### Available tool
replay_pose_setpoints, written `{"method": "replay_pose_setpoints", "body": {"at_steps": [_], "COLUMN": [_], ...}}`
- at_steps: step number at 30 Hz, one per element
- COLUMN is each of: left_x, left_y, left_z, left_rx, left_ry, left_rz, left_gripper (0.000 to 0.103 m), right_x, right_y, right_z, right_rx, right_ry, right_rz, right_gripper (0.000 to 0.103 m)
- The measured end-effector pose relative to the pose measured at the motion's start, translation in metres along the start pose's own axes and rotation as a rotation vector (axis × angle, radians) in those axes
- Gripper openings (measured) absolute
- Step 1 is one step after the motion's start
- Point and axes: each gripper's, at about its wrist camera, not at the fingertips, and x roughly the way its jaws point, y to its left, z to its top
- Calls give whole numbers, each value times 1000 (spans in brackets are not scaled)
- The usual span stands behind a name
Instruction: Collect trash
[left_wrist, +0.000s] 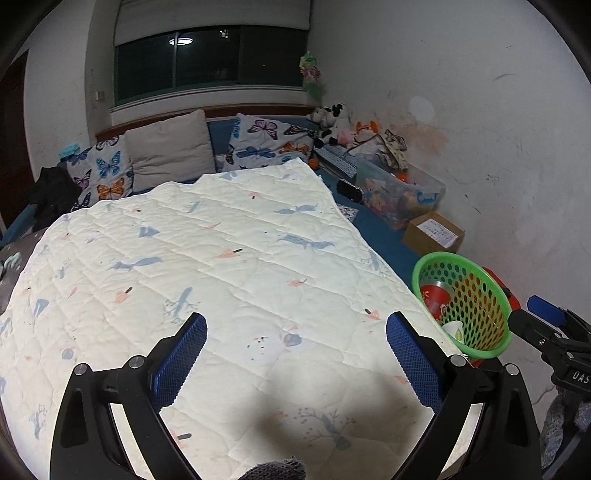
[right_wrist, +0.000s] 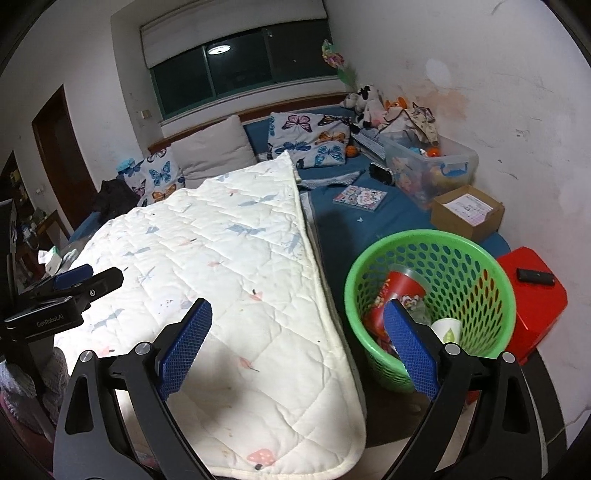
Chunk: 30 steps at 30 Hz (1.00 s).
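Dim room, fisheye edges, vignette.

Open quilt (right_wrist: 229, 258) top; basket (right_wrist: 480, 266) wedged btwn quilt & red stool (right_wrist: 535, 306)

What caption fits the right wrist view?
Open right tool above quilt, beside green basket holding cups.

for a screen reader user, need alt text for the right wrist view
Open right tongs hover over a white quilt on a bed, beside a green basket holding a red cup and a white paper cup. A red stool stands beyond it.
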Motion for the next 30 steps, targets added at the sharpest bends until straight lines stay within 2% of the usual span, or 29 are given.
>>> {"method": "replay_pose_setpoints", "body": {"at_steps": [13,30], "left_x": [-17,-14], "left_y": [13,19], "left_z": [-3,-7], "left_rx": [-28,-39], "left_ry": [-40,-28], "left_rz": [24,34], "left_gripper": [94,95], "right_x": [2,4], "right_y": [12,21], "right_z": [-2,-4], "right_rx": [-26,-62], "right_ry": [-9,-19], "right_rz": [20,14], "right_gripper": [98,98]}}
